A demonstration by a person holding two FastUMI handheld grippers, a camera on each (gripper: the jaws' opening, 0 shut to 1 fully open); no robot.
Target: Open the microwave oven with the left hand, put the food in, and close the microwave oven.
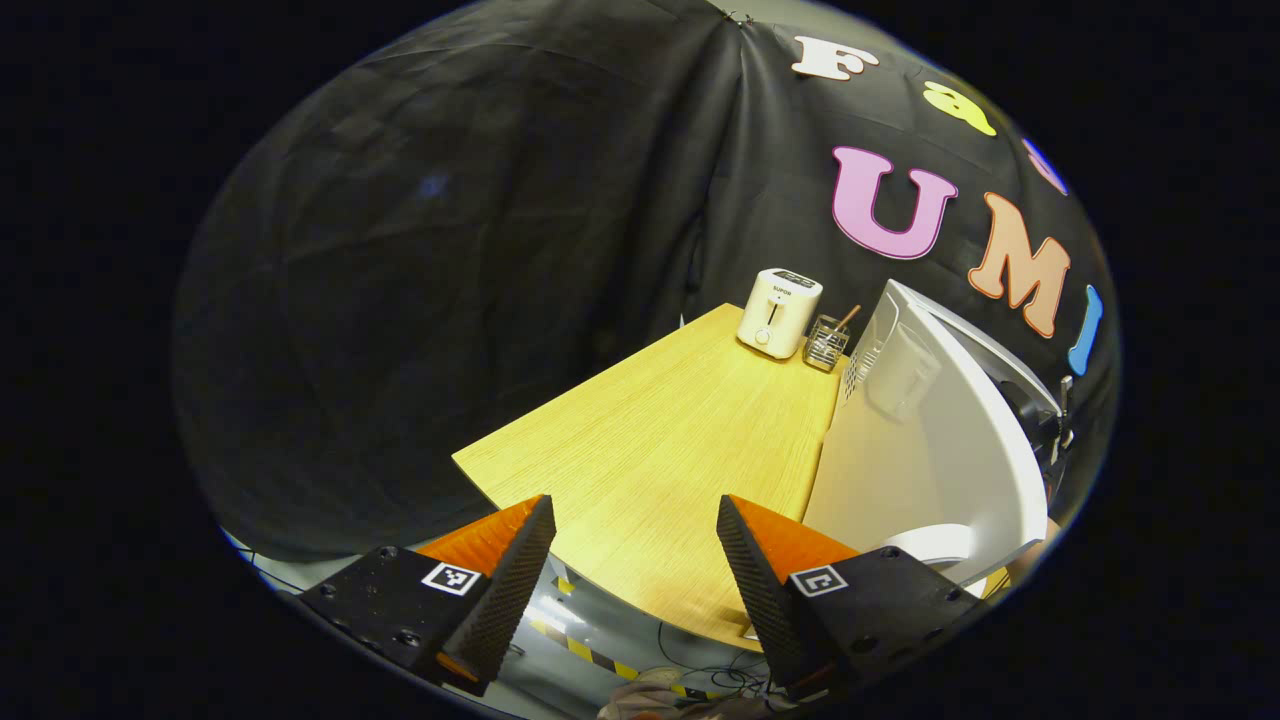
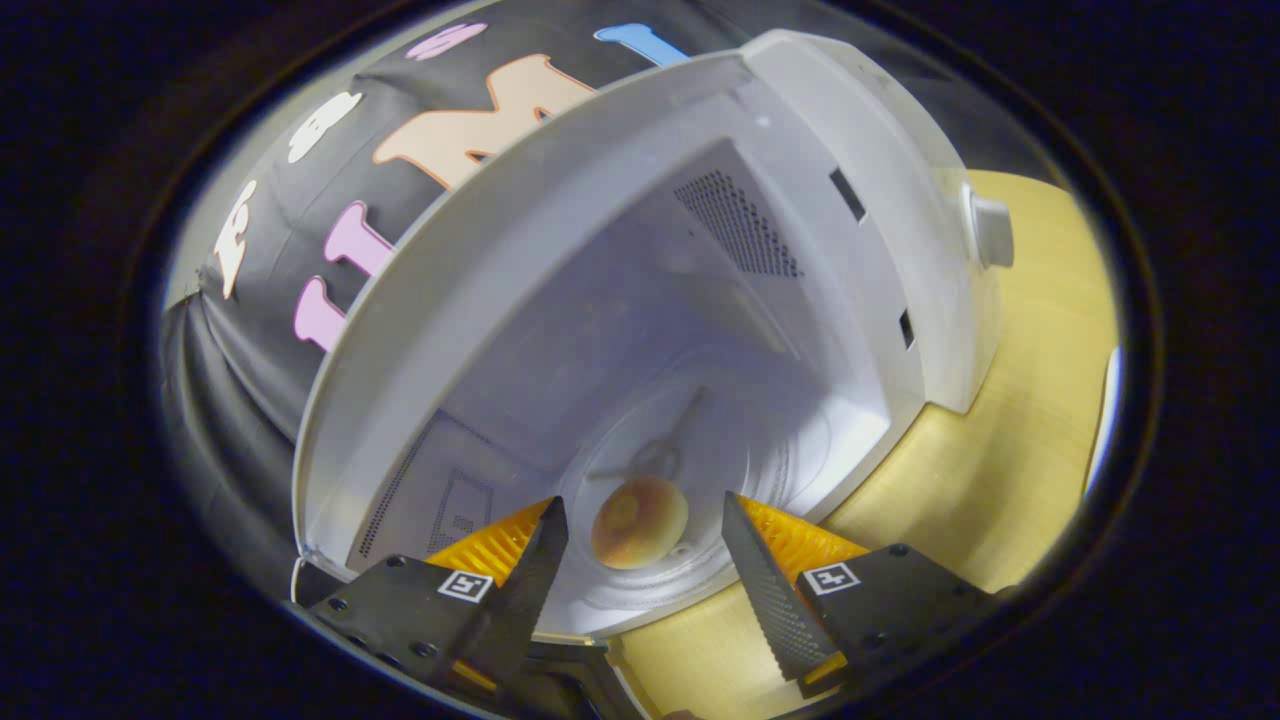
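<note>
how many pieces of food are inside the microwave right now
1: a round bun lies on the glass turntable inside the open microwave, between the open right gripper fingers. The cavity's near corners are partly hidden.

The left gripper view looks down across the wooden table (image 1: 650, 450) from well off. The right gripper view faces close into the open microwave oven (image 2: 620, 330). Both share table and oven.
</note>
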